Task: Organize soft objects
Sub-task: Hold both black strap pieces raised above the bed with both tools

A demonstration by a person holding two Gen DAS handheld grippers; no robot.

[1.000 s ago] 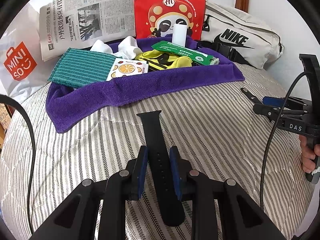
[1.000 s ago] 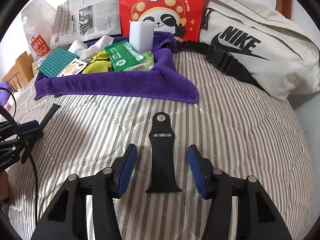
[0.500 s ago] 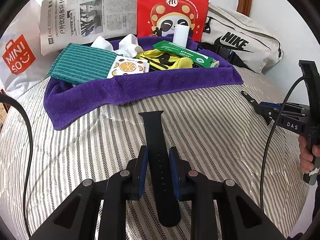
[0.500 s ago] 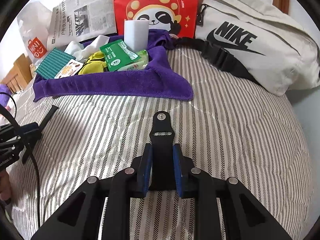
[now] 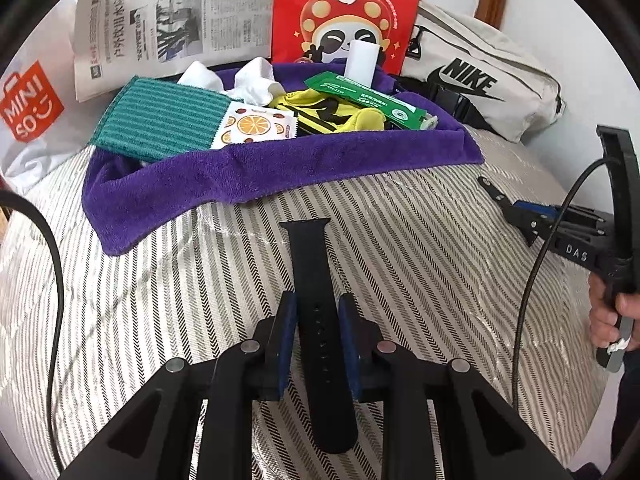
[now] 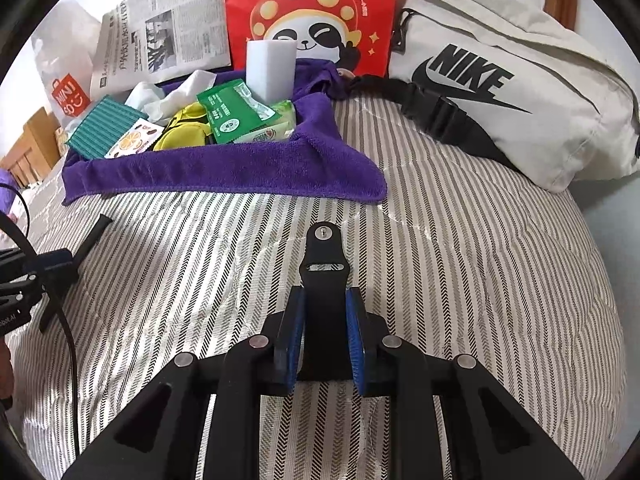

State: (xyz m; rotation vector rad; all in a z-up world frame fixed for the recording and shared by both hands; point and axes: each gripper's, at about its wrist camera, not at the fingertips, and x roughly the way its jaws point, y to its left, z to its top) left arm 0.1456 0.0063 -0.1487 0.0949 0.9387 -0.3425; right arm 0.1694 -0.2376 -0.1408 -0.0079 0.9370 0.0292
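The left wrist view shows the left gripper [image 5: 318,332] with its blue pads pressed against both edges of the long holed half of a black watch strap [image 5: 320,320], which lies lengthwise on the striped quilt [image 5: 420,264] pointing toward the purple towel [image 5: 280,172]. The same view takes in the right gripper [image 5: 520,216] from the side at the far right, with a bare hand [image 5: 612,316] on its handle; its hold cannot be read from there. The right wrist view settles that: the right gripper [image 6: 325,334] has its jaws closed against the sides of the short strap half [image 6: 323,300], the piece with a metal pin and a slot at its far end, also lying on the quilt short of the towel's front edge. This view alone shows the pale wet-wipe pack [image 6: 276,130] under the green packet [image 6: 230,114], and wooden furniture [image 6: 28,148] at the left edge. Count: two strap halves, one per gripper, well apart. In the towel-lined hollow: one teal ribbed cloth [image 5: 160,118], one orange-print sachet [image 5: 254,126], one green packet, one white block [image 5: 361,60] standing upright, crumpled white cloth [image 5: 250,82] and a yellow-and-black fabric item [image 5: 332,114]. Behind stand one newspaper [image 5: 172,28], one red panda-print bag [image 5: 346,4], one beige Nike waist bag [image 6: 508,92] and one white Miniso bag [image 5: 28,104].
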